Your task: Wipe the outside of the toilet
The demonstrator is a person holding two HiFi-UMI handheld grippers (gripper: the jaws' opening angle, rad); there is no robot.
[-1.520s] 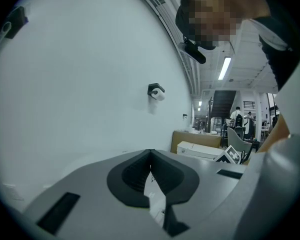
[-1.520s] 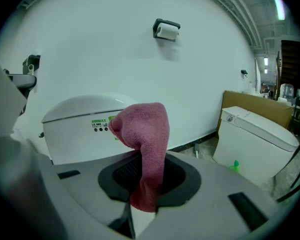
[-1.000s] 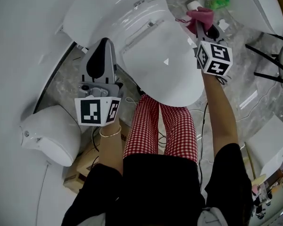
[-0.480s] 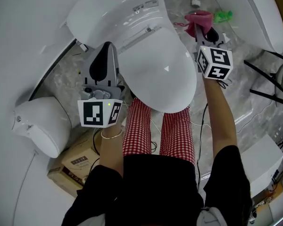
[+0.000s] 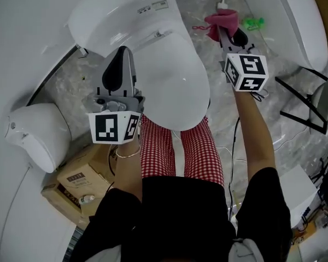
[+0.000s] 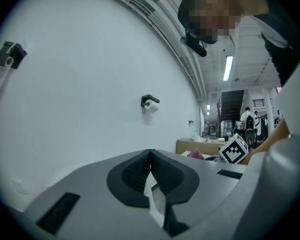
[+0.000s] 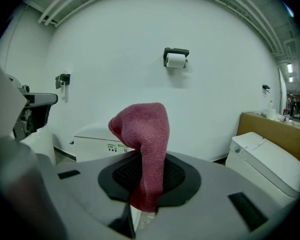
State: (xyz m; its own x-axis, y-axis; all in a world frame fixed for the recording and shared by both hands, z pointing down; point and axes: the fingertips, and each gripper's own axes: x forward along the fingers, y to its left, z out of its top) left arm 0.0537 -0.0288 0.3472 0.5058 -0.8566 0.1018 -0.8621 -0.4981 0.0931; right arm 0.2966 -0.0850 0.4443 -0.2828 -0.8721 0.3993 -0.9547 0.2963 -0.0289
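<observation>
Right tongs (image 5: 228,35) gripped a pink cloth (image 5: 220,22) just right of the white toilet (image 5: 169,83), left tongs (image 5: 121,56) clenched empty at its left.

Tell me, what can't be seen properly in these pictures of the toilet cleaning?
- Toilet sides and base: head view, hidden beneath its own top and the person's legs.
- Print on the tank label: head view, too small.
- Lower end of the red cloth: right gripper view, pinched inside the right gripper.
</observation>
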